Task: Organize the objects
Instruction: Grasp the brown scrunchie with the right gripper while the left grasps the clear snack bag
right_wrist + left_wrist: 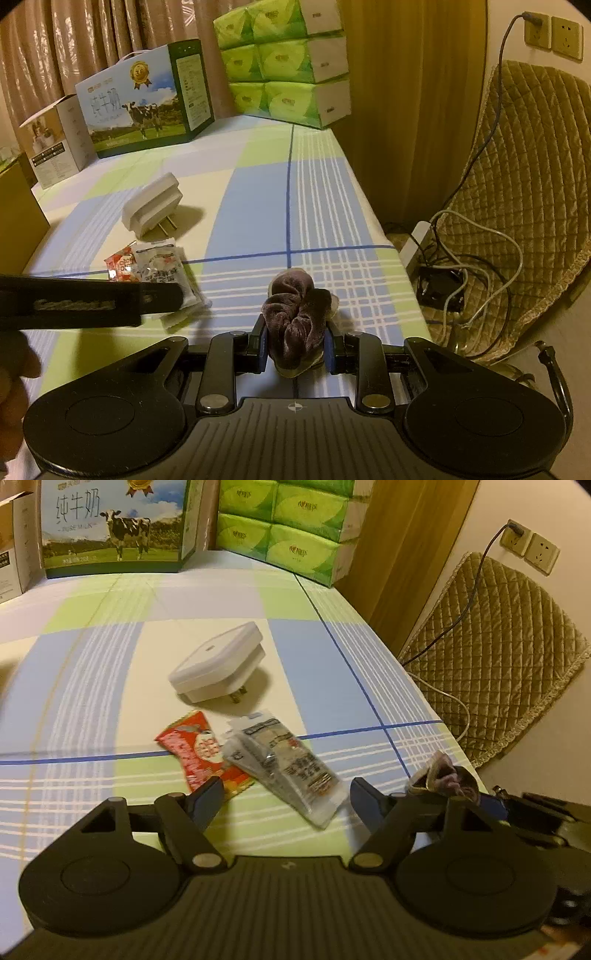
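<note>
On the checked tablecloth [314,657] lie a white plug adapter [218,664], a red snack packet [203,753] and a clear printed packet [284,768] that overlaps it. My left gripper [286,801] hangs open just above the near end of both packets, and its pads touch nothing. In the right wrist view my right gripper [295,347] is shut on a brown-purple velvet scrunchie [295,317] near the table's right edge. The adapter [153,205] and both packets [162,269] lie to its left, partly behind the left gripper's dark finger [159,295].
A milk carton box [114,524], stacked green tissue packs [288,528] and a white box [14,535] stand along the far edge. Past the table's right edge are a quilted chair cover [498,657], wall sockets [532,546] and loose cables [480,266].
</note>
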`<state>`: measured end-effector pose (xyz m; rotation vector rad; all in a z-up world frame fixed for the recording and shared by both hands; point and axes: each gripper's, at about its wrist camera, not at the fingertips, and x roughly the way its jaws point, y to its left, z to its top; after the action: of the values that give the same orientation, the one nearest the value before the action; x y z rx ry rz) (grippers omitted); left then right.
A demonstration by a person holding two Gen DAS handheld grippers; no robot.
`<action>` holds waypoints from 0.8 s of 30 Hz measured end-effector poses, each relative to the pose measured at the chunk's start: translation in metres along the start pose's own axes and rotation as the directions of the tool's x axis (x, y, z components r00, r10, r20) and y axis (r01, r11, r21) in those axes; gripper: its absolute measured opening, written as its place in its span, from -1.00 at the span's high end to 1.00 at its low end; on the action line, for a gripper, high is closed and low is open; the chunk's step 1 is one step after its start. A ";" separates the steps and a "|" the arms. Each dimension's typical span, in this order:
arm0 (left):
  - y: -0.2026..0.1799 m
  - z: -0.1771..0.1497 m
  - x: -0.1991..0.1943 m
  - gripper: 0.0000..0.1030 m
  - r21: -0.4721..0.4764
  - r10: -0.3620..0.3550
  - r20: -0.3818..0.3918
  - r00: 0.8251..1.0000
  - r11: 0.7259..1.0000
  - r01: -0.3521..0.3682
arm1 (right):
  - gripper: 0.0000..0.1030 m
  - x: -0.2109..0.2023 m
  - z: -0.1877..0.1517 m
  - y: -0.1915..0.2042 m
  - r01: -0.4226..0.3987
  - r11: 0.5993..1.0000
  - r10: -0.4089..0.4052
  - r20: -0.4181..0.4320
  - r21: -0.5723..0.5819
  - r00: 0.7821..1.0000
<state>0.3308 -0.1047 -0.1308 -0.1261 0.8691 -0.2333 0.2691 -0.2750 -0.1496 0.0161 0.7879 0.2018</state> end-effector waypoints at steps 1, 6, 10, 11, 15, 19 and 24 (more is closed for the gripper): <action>-0.002 0.001 0.004 -0.39 0.000 0.005 -0.003 1.000 1.000 -0.005 | 0.51 0.000 0.000 -0.001 -0.001 1.000 0.001 -0.001 0.002 1.000; -0.013 0.006 0.017 -0.38 0.016 0.043 -0.012 0.999 0.999 -0.043 | 0.51 0.000 0.000 -0.001 -0.004 1.000 0.004 -0.003 0.002 1.000; -0.018 0.009 0.020 0.04 0.056 0.090 -0.021 0.996 0.995 -0.088 | 0.51 -0.001 -0.002 0.000 -0.007 1.000 0.007 -0.006 -0.002 1.000; -0.017 0.007 0.017 0.26 0.074 0.091 -0.021 0.996 0.993 -0.089 | 0.51 -0.002 -0.002 0.001 -0.009 1.000 0.009 -0.005 0.000 1.000; -0.008 -0.008 0.002 0.37 0.161 0.082 -0.023 0.996 0.984 -0.077 | 0.51 -0.007 -0.003 0.004 -0.028 1.000 0.028 0.000 0.007 1.000; 0.001 -0.029 -0.023 0.38 0.253 0.063 -0.034 0.997 0.966 -0.053 | 0.51 -0.013 -0.003 0.009 -0.047 0.999 0.047 0.008 0.004 0.999; 0.010 -0.038 -0.032 0.26 0.256 0.081 -0.016 0.997 0.964 -0.074 | 0.51 -0.016 -0.003 0.014 -0.057 0.998 0.056 0.006 0.008 0.998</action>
<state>0.2831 -0.0872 -0.1331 0.1512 0.8614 -0.2720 0.2536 -0.2641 -0.1388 0.0467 0.7832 0.2520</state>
